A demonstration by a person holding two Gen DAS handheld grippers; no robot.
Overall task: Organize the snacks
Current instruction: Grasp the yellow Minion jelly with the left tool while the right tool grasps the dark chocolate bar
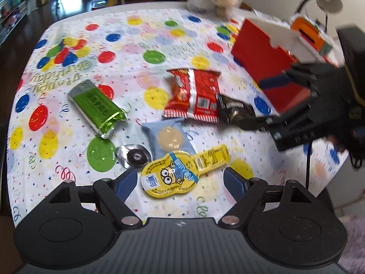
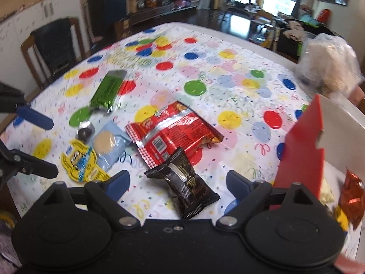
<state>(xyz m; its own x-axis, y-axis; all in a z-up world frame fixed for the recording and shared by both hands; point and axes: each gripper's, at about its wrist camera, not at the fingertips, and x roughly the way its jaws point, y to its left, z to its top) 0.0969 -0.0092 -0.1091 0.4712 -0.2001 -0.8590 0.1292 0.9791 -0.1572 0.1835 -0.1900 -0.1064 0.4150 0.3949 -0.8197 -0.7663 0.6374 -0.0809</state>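
The black snack packet, light, crinkly and probably slippery, lies on the tablecloth between the parted, empty jaws of the right gripper, best pinched across its puffy middle, while the left gripper hangs apart over the yellow packet.

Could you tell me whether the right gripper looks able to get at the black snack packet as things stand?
Probably yes: the right gripper is open with the black packet lying between its fingers, uncovered, only its far end touching the red packet.
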